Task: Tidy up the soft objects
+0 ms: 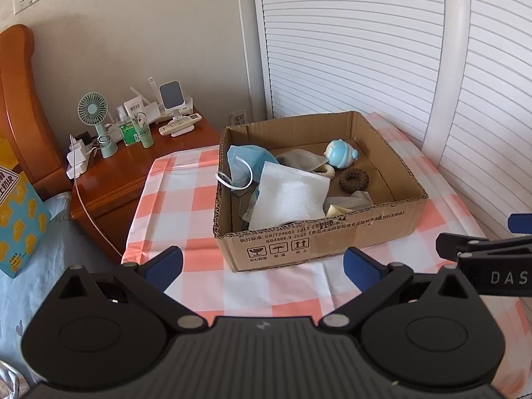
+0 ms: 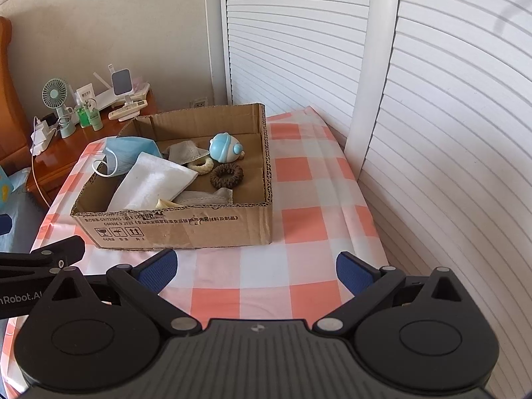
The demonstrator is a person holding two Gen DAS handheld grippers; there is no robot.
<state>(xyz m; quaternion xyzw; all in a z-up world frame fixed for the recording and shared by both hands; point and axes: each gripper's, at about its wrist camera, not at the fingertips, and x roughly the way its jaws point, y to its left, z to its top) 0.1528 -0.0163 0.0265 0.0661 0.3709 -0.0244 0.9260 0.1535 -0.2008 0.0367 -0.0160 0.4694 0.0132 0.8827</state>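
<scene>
Cardboard box (image 1: 319, 232) is sitting mid-desk (image 1: 186, 179), soft items piled inside. Left hand-held gripper (image 1: 262, 266) and right hand-held gripper (image 2: 256, 267) are hovering at the near edge, jaws apart, empty. Risk: blue mask (image 1: 246, 161) is overhanging the box's left wall, loops likely snagging.

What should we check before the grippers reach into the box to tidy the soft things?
1. Left gripper open and empty: ok.
2. Right gripper open and empty: ok.
3. Cardboard box open on top, upright on the checked cloth: ok.
4. White cloth on top, free to grab: ok.
5. Blue face mask fully inside the box: not ok, it drapes over the wall.
6. Anything hidden under the pile: cannot tell.
</scene>
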